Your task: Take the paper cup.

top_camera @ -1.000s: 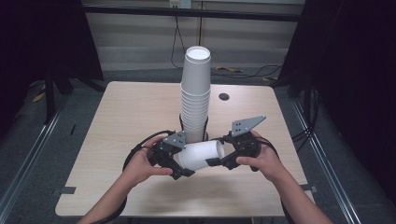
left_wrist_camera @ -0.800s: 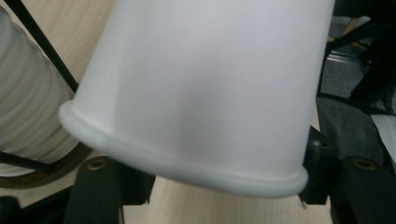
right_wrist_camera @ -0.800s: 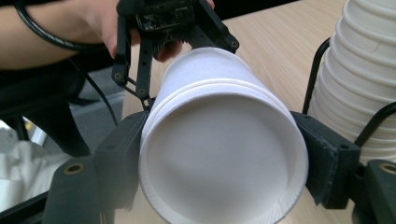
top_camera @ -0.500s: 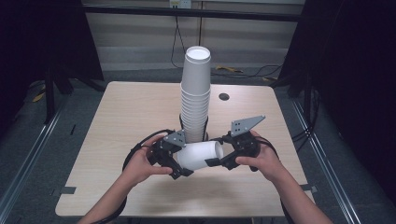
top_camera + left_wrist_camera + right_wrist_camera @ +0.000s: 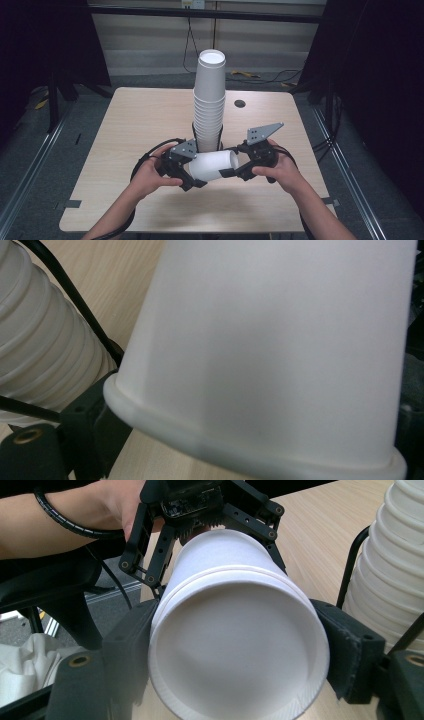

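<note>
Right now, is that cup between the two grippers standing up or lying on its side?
On its side. The cup lies level above the table, held between the left gripper and right gripper; the stack behind stands upright.

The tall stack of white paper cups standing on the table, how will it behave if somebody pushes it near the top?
The stack of cups is tall and narrow and already leans a little, so a push near its top would probably tip it. Thin paper cups look light, so it would likely give little resistance. Its ribbed rims sit nested, so it may fall as one piece.
</note>
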Available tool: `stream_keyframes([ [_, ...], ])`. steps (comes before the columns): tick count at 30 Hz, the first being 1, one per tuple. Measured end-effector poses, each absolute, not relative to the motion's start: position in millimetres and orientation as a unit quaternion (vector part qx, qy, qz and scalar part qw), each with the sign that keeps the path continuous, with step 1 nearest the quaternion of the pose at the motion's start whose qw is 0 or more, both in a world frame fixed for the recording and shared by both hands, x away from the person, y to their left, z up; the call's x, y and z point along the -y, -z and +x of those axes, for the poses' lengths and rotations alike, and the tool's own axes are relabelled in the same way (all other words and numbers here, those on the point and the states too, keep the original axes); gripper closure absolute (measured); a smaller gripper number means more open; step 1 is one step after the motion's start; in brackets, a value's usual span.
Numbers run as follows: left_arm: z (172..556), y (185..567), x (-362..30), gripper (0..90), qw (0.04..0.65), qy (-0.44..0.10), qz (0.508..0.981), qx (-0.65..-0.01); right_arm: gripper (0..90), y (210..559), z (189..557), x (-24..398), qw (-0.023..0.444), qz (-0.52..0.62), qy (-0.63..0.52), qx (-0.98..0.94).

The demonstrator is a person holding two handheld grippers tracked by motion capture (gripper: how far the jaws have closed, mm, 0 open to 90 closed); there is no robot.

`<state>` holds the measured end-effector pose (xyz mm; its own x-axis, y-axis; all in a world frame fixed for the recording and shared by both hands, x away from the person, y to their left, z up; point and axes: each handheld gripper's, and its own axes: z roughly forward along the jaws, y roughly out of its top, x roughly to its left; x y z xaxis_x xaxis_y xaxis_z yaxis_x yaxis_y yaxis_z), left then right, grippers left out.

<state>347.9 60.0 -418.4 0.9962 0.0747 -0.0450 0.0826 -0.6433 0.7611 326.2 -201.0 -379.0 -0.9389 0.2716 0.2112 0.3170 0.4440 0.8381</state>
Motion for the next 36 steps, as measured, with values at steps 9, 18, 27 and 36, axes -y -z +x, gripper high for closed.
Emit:
stream_keyframes([
  [9, 346.0, 416.1, -63.4, 13.3, 0.414, 0.008, 0.909, -0.049, 25.3, 380.6, 325.9, 198.7, 0.029, -0.173, 0.497, 0.850],
  [18, 345.3, 413.4, -63.6, 15.1, 0.403, 0.004, 0.914, -0.046, 25.4, 382.0, 325.9, 197.7, 0.031, -0.171, 0.494, 0.852],
  [27, 345.2, 414.0, -62.9, 15.7, 0.405, 0.010, 0.913, -0.052, 25.3, 382.2, 326.7, 199.3, 0.038, -0.174, 0.494, 0.851],
  [36, 344.8, 413.9, -63.9, 15.8, 0.405, 0.010, 0.913, -0.055, 24.9, 383.0, 327.4, 198.9, 0.040, -0.178, 0.492, 0.851],
])
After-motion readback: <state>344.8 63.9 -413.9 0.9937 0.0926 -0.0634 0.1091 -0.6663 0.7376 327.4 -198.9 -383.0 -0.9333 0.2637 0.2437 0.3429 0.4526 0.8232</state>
